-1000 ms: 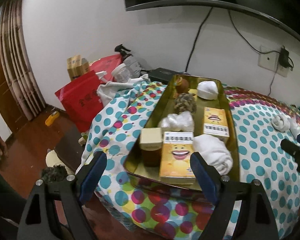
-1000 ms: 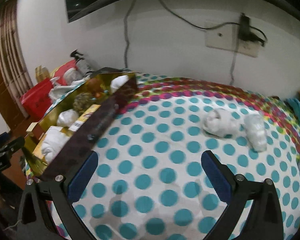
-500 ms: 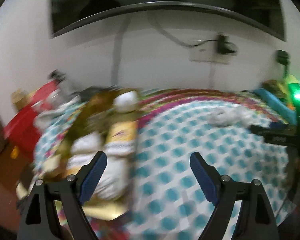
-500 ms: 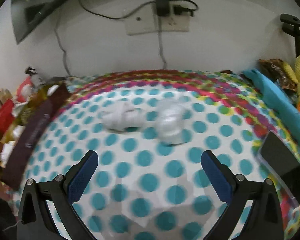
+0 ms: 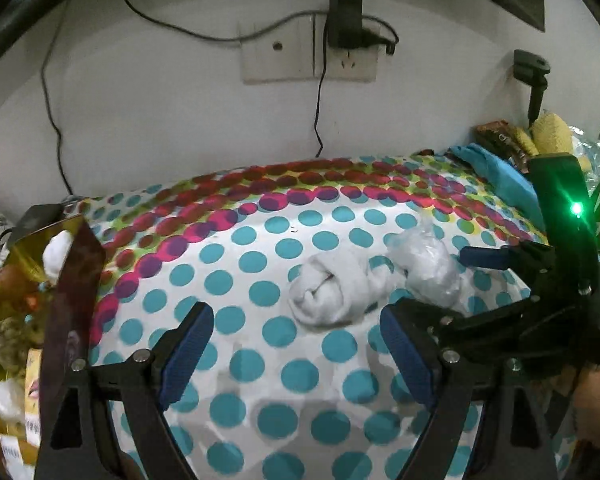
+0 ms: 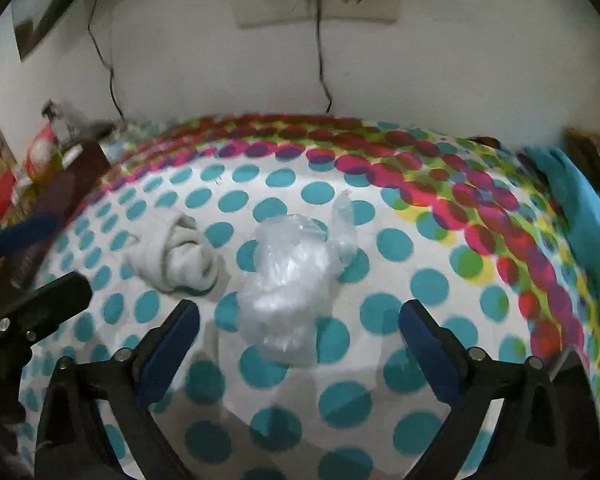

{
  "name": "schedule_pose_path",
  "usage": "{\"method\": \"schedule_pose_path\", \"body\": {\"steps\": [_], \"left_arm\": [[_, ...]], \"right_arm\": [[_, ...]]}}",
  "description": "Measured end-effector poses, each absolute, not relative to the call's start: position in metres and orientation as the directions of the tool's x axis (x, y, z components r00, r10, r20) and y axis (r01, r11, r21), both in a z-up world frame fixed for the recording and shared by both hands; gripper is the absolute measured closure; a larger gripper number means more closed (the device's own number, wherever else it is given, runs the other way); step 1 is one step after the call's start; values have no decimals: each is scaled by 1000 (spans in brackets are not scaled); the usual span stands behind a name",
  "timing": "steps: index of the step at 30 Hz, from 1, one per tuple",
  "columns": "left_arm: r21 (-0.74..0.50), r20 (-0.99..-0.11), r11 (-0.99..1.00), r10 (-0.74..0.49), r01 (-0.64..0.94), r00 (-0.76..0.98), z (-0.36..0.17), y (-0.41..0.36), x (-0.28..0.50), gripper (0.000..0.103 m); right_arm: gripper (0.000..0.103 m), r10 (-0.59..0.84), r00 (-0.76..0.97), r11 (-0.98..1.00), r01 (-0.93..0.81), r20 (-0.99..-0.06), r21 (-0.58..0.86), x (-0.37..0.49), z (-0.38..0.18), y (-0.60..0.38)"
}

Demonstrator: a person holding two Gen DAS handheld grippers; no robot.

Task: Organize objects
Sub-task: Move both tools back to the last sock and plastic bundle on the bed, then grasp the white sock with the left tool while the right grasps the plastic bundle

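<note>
A rolled white cloth [image 5: 332, 292] and a crumpled clear plastic bag [image 5: 428, 268] lie side by side on the dotted tablecloth. My left gripper [image 5: 296, 356] is open, just short of the cloth. My right gripper [image 6: 300, 344] is open, with the plastic bag [image 6: 288, 280] between its fingers and the cloth [image 6: 180, 256] to its left. The right gripper also shows in the left wrist view [image 5: 436, 284], astride the bag. A gold tray [image 5: 76, 280] with boxes and bundles stands at the far left.
A wall with a socket and cables [image 5: 340, 52] stands behind the table. A blue cloth [image 5: 500, 176] and snack packets [image 5: 504, 140] lie at the right edge. The tray's dark side [image 6: 60, 200] shows at the left in the right wrist view.
Both grippers have swung right, away from the tray, and closed in on the cloth and the bag. The right gripper now straddles the bag.
</note>
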State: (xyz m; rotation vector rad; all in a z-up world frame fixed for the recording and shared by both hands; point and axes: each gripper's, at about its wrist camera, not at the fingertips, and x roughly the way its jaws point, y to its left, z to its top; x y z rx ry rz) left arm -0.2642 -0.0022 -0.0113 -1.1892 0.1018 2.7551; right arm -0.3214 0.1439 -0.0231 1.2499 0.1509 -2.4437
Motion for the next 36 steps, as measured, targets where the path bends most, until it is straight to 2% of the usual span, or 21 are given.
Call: {"method": "schedule_pose_path", "body": {"steps": [5, 10, 14, 16, 18, 23, 26, 28, 29, 30, 32, 36], "left_arm": [[-11, -729, -992, 95, -127, -678, -15, -6, -275, 15], [-24, -744, -993, 97, -119, -661, -16, -3, -287, 15], [9, -719, -996, 59, -93, -693, 0, 2, -293, 15], [-9, -723, -997, 62, -80, -688, 1, 0, -297, 15], [36, -762, -995, 35, -97, -647, -10, 8, -304, 15], [85, -798, -982, 35, -170, -601, -44, 37, -307, 15], [36, -796, -986, 71, -163, -601, -49, 36, -315, 14], [10, -795, -988, 88, -157, -601, -49, 31, -314, 20], [-3, -790, -987, 103, -163, -604, -48, 28, -312, 37], [-16, -787, -986, 114, -165, -606, -46, 26, -310, 48], [17, -785, -989, 79, -149, -614, -41, 25, -307, 56], [55, -708, -993, 38, -109, -705, 0, 5, -272, 56]], "right_arm": [[19, -356, -511, -890, 441, -782, 117, -325, -20, 138], [21, -364, -512, -891, 435, -778, 130, -325, -19, 140], [22, -338, -516, -893, 440, -787, 95, -322, -20, 143], [20, -298, -532, -905, 421, -793, 58, -316, -21, 151], [18, -324, -526, -906, 413, -786, 97, -314, -20, 165], [6, -280, -527, -913, 404, -802, 53, -314, -22, 179], [3, -264, -523, -910, 413, -810, 30, -313, -24, 175], [3, -248, -528, -907, 421, -812, 4, -313, -24, 169], [3, -258, -531, -903, 429, -807, 7, -313, -23, 167], [3, -258, -538, -905, 426, -803, 5, -314, -23, 166], [3, -240, -551, -909, 417, -799, -14, -316, -22, 162], [2, -243, -560, -891, 451, -792, -45, -311, -20, 154]]}}
